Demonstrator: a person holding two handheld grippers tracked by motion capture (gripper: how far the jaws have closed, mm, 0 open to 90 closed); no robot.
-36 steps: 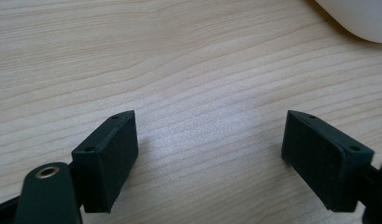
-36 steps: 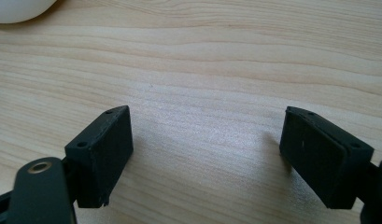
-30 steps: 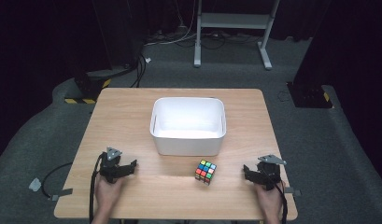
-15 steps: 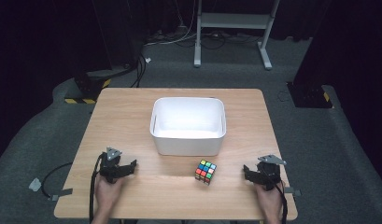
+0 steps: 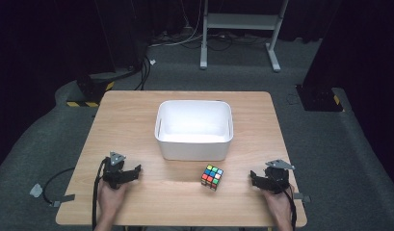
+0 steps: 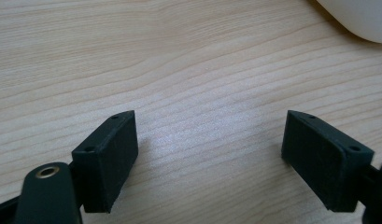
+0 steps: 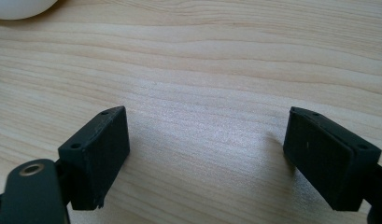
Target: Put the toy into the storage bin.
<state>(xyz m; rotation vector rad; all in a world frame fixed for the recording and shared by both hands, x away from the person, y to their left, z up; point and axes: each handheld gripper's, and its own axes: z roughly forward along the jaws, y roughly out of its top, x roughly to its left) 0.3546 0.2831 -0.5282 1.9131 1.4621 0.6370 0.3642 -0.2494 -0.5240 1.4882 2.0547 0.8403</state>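
Note:
A scrambled colour cube (image 5: 212,176) lies on the wooden table (image 5: 132,120), just in front of a white bin (image 5: 194,144). My left gripper (image 5: 136,172) rests near the front left of the table, a hand holding it. Its jaws stand wide apart (image 6: 207,154) over bare wood. My right gripper (image 5: 254,175) rests at the front right, to the right of the cube and apart from it. Its jaws (image 7: 207,154) have just been opening, and nothing is between them. A corner of the bin shows in the left gripper view (image 6: 361,18) and in the right gripper view (image 7: 16,7).
The bin is empty and sits in the middle of the table. Cables trail from both grippers over the front edge. A metal stand (image 5: 238,29) and dark equipment stand on the floor beyond the table.

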